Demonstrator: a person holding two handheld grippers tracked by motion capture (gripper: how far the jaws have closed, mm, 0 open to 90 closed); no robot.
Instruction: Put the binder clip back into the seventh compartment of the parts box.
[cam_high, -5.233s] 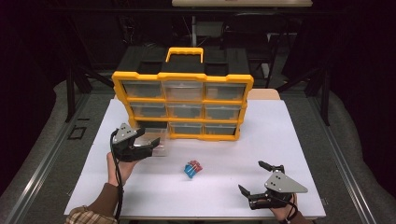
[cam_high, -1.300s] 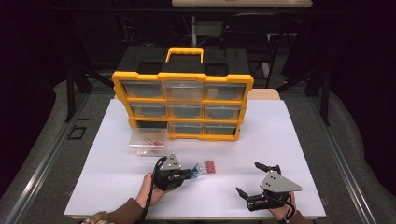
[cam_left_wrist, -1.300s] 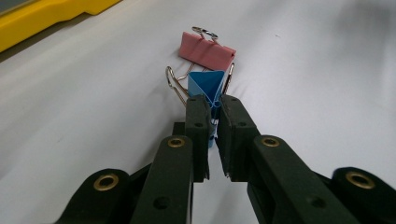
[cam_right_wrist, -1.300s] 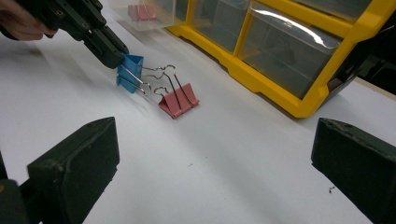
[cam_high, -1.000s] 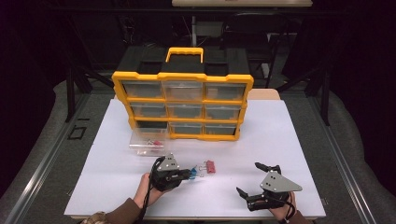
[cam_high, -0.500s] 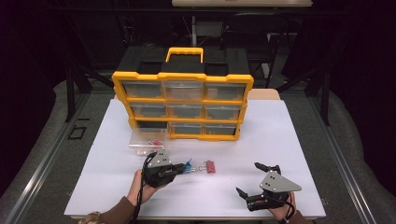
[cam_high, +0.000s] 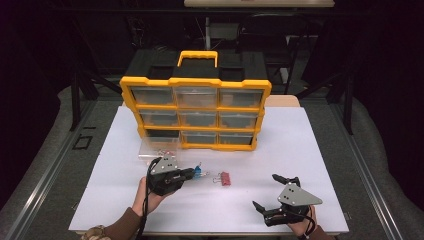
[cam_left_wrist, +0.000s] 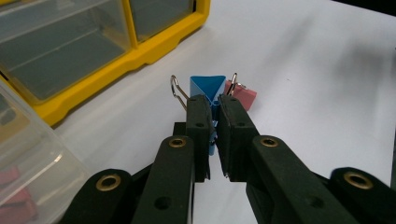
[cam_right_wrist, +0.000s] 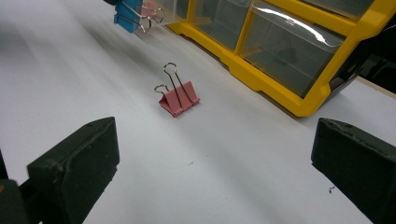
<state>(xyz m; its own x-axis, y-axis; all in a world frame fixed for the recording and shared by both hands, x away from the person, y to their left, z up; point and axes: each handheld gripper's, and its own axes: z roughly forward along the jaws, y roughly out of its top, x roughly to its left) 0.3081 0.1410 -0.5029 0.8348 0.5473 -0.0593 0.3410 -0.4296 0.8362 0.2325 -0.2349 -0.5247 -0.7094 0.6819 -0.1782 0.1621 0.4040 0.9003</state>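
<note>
**Blue binder clip lifted, pink one left on the table**

High view: left gripper (cam_high: 192, 174) carries the blue binder clip (cam_high: 199, 172) near the clear drawer (cam_high: 157, 149).

Left gripper view: jaws clamped on that clip; nothing stowed yet.

Right gripper view: jaws wide apart, idle; pink binder clip (cam_right_wrist: 178, 99) lies beside the yellow organiser (cam_right_wrist: 299, 100).

Bright white table (cam_high: 320, 150), dark surroundings, soft shadows, perhaps slight blur near edges
</note>
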